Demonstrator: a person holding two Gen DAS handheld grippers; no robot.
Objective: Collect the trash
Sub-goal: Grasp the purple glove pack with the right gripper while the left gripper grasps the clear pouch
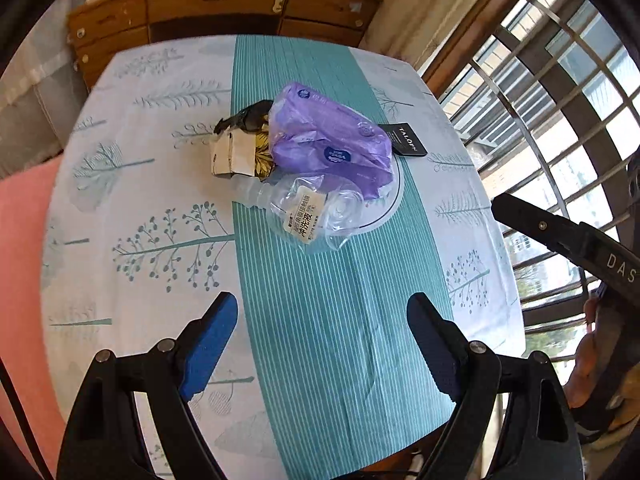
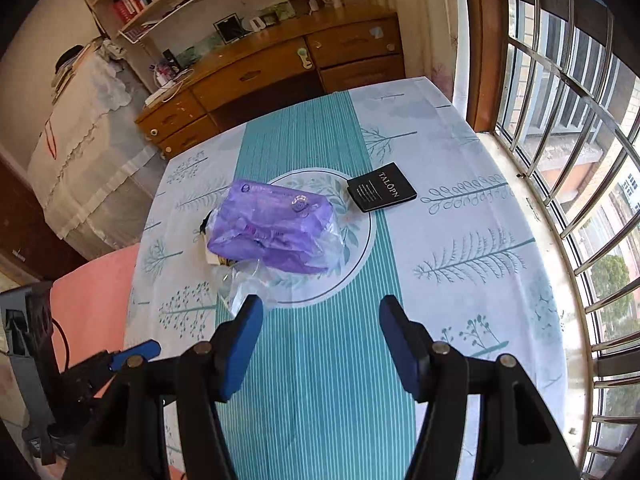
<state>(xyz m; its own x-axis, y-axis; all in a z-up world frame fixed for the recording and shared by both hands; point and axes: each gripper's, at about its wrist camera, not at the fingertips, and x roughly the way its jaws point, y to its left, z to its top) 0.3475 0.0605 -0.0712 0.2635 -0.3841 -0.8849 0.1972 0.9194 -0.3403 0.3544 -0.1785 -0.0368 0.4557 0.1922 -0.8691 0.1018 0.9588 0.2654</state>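
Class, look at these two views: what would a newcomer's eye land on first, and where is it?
A purple plastic pack heaps mid-table with a clear crushed bottle in front and a torn carton beside it. A black card lies apart, window-side. Both grippers hover open, empty.

Glossy purple plastic bag [image 1: 330, 136], matt cloth tablecloth [image 1: 336, 320]

Crumpled purple plastic package [image 1: 332, 140] lies mid-table, partly over a printed circle. Touching its near side: a crushed clear plastic bottle [image 1: 312, 210] with a white label, lying on its side. Against its left: a torn white cardboard carton [image 1: 234, 152] and black wrapper [image 1: 250, 114]. Just right: a flat black card [image 2: 382, 192], lettered.
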